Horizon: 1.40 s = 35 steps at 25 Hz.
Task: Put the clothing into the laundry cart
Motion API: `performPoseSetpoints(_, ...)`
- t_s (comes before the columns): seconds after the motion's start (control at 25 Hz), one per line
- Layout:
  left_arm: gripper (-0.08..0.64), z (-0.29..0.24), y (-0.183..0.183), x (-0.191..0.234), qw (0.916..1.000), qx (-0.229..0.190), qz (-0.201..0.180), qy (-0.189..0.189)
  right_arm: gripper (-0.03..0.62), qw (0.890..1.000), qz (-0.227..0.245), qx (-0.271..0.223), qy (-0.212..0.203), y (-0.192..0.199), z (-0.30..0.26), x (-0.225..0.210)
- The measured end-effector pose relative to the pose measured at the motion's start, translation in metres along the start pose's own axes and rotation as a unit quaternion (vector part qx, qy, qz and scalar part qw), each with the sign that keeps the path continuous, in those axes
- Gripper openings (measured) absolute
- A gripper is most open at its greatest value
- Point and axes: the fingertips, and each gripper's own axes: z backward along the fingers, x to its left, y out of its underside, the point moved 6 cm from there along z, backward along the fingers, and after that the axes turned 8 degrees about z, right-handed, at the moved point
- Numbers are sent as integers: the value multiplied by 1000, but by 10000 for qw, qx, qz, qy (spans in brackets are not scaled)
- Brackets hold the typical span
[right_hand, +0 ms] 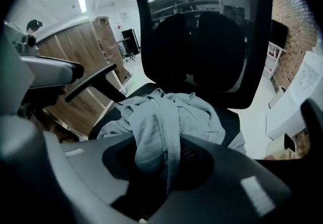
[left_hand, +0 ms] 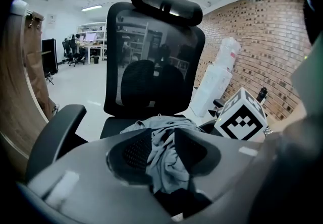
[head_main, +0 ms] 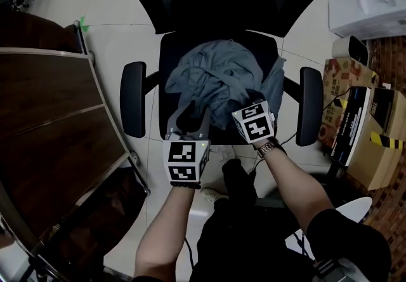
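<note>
On the seat of the office chair (head_main: 171, 52), mid-scene, the grey clothing (head_main: 216, 74) lies bunched, soft, light and likely to trail, with the left gripper (left_hand: 164, 155) and right gripper (right_hand: 156, 152) each clamped on a fold at its near edge.

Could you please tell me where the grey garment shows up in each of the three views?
Head view: the grey garment is heaped at centre, on the black office chair.
Left gripper view: low centre, pinched between the jaws, the rest on the seat behind.
Right gripper view: centre, a fold running down between the jaws.
Shared landmark: the chair's backrest, behind the garment in every view.
</note>
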Motion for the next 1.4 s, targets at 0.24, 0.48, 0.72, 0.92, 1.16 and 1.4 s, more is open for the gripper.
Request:
performPoseSetpoints(0.24,140,66,-45,-15,9993,-339,-91,-153,133,9982,316,-501,-77,-62,79,37)
performPoseSetpoints(0.48,140,147,-56,-41,9971,-684,-114,-297,133,9938,616,-925,-41,-87,165,83)
performPoseSetpoints(0.72,140,211,-65,-81,9911,-1223,-218,-486,132,9818,970,-1634,57,-104,256,108)
performPoseSetpoints(0.92,138,281,-67,-108,9853,-1555,-252,-656,132,9679,1268,-2168,-51,-124,339,154)
performPoseSetpoints(1.16,138,390,-67,-120,9759,-1978,-223,-892,131,9421,1630,-2924,-179,-164,446,237)
performPoseSetpoints(1.4,132,491,-61,-132,9648,-2291,-141,-1285,132,9107,1962,-3608,-444,-188,539,318)
